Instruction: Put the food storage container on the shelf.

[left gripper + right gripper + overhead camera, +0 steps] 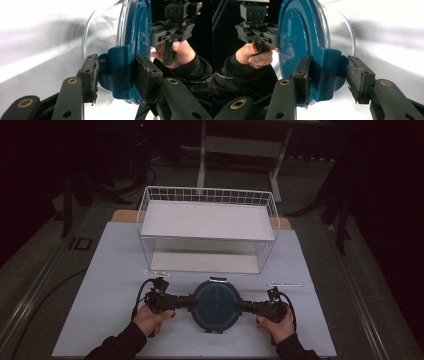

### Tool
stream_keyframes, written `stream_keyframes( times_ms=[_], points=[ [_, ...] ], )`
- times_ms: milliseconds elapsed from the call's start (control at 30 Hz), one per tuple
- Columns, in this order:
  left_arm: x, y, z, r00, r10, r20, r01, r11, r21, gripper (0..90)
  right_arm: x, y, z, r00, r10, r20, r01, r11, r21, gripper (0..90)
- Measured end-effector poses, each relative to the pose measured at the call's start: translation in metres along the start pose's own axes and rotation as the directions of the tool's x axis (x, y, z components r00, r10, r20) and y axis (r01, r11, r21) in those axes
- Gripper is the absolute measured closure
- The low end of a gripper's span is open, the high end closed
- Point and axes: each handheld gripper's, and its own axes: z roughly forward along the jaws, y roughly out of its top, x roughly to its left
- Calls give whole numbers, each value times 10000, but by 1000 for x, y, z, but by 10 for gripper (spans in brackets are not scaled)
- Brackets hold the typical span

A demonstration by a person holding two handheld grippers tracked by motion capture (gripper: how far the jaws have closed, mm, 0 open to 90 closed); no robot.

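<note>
Clearly a two-handed job on the round container (216, 306), sitting on the light table (100, 285) just in front of the wire basket (207, 227). From the high view: left gripper (191, 302) at the container's left edge, right gripper (238, 307) at its right edge, each meeting a side clip of the blue lid (216, 300); best kept level and opposite one another so the container neither slides nor tips. Along the left gripper view: jaws set around the left clip (120, 72), narrow, the right-hand pad (146, 77) pressed on it, the other pad (91, 75) at or just off its edge, clear bowl (102, 40) behind; worth seating both pads squarely on the clip before pulling. Along the right gripper view: right gripper (329, 77) wider, one pad (303, 75) against the lid beside the right clip (328, 72), the other pad (359, 77) standing apart from it, so not yet a grip; probably needs closing in fully first. Then a gentle, even outward pull on both clips, judged safest, since a lopsided tug could skid the glass toward the basket.
</note>
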Motion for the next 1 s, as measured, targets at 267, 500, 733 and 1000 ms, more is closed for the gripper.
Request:
stream_keyframes(
  times_ms=[267, 500, 733, 1000],
  points=[
    [-1, -5, -3, 9998, -104, -147, 104, 9999, -59, 564, 9, 1, 1, 9992, -301, 272, 303, 9995, -79, 561],
    [-7, -2, -5, 9994, -50, -350, 37, 9992, -387, 566, 11, 2, 1, 9995, -164, 254, 167, 9998, -91, 565],
    [-10, 14, -17, 9979, 472, -433, -501, 9965, -676, 565, 20, 18, 1, 9975, -647, 293, 659, 9970, -408, 565],
    [-8, 35, -25, 9928, 991, -677, -1073, 9856, -1309, 564, 27, 45, 3, 9912, -1243, 458, 1281, 9874, -932, 565]
  ],
)
